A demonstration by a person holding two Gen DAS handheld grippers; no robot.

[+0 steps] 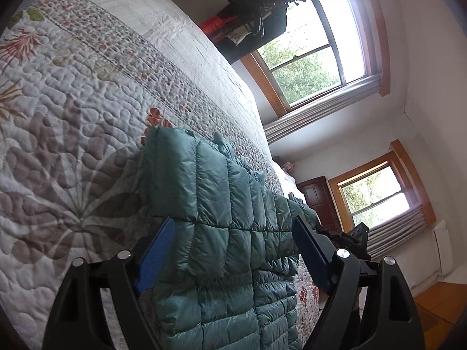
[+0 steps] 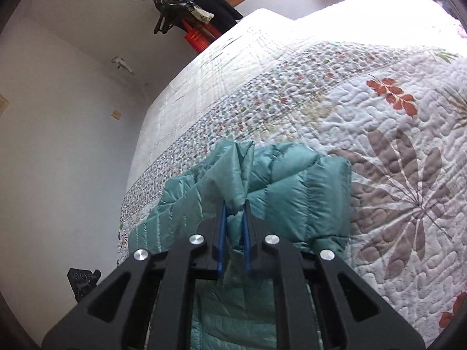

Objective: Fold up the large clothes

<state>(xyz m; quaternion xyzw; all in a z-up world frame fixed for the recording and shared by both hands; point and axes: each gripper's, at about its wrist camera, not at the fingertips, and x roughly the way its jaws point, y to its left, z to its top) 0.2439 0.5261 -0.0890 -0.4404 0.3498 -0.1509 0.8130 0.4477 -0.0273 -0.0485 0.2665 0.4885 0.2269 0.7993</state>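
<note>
Quilted bed (image 1: 73,145) bears unlabelled teal jacket (image 1: 219,204); right claw (image 2: 233,224) pinches it, left claw (image 1: 230,242) wide.

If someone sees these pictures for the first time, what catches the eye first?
The teal puffer jacket lying on the floral quilt of the bed stands out first. The right gripper is shut on a fold of it, while the left gripper is open around its edge. Bright wooden-framed windows glow behind.

Bedroom in home; bed (image 1: 204,67) under floral quilted bedspread (image 1: 58,145); two wood-framed windows (image 1: 315,49) with grey shades, trees outside; white walls; dark clothes and hangers on rack (image 1: 256,14); wooden floor (image 1: 437,300).
</note>
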